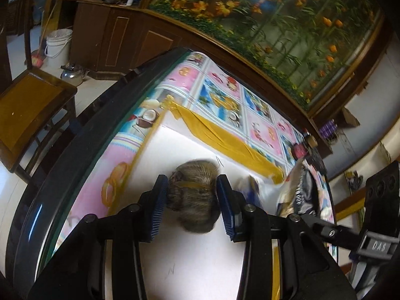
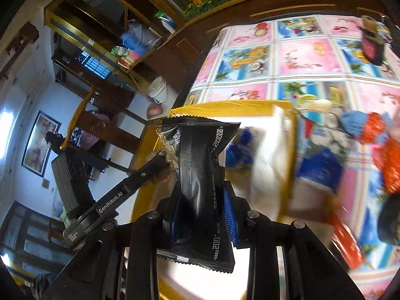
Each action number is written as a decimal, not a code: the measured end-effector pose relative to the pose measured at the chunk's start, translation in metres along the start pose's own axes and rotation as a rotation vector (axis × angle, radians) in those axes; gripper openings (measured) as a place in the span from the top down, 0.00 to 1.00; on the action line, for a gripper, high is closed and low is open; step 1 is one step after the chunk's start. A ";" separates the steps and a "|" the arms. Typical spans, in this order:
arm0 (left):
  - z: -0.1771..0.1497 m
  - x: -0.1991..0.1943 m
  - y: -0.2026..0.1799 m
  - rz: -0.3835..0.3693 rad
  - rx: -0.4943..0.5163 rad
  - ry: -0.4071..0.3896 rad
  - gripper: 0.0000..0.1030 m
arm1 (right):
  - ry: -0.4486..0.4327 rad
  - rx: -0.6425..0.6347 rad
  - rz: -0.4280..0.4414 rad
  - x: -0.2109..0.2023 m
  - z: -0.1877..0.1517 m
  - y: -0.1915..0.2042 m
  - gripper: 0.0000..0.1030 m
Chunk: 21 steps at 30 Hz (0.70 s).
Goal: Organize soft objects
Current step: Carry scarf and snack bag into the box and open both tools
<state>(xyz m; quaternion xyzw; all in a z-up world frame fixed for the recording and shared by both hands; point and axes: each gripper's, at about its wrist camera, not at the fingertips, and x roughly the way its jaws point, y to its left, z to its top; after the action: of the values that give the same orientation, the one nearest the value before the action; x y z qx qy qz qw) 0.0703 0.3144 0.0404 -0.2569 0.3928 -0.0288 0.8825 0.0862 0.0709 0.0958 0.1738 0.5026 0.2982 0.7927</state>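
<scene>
1. Two grips are holding: your left gripper (image 1: pixel 192 195) is pinching the furry toy (image 1: pixel 193 195) over the white sheet (image 1: pixel 190 262).
2. Your right gripper (image 2: pixel 200 215) is squeezing the black packet (image 2: pixel 200 175); you are carrying it above the sheet, other packets at 3 o'clock.
3. You are doing best by lowering each gently inside the yellow tape (image 1: pixel 220 132).

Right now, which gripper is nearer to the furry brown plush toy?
Left. The left gripper is clamped on the furry brown plush toy; the right gripper, beside it, grips a black snack packet.
</scene>
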 end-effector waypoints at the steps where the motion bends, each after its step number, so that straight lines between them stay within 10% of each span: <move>1: 0.003 0.003 0.004 -0.002 -0.021 -0.004 0.61 | 0.005 -0.001 -0.006 0.011 0.006 0.003 0.71; 6: 0.010 0.000 0.019 -0.073 -0.097 0.007 0.44 | 0.020 0.005 -0.061 0.052 0.032 0.011 0.66; 9: 0.010 -0.014 0.020 -0.075 -0.099 0.002 0.44 | 0.009 0.019 -0.078 0.056 0.035 0.013 0.43; 21: -0.035 -0.075 -0.037 -0.182 -0.006 -0.001 0.36 | -0.177 -0.131 -0.068 -0.063 -0.031 0.015 0.31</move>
<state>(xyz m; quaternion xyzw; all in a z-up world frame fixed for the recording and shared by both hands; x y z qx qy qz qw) -0.0010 0.2860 0.0894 -0.2944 0.3674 -0.1075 0.8756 0.0337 0.0406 0.1346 0.1301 0.4159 0.2866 0.8532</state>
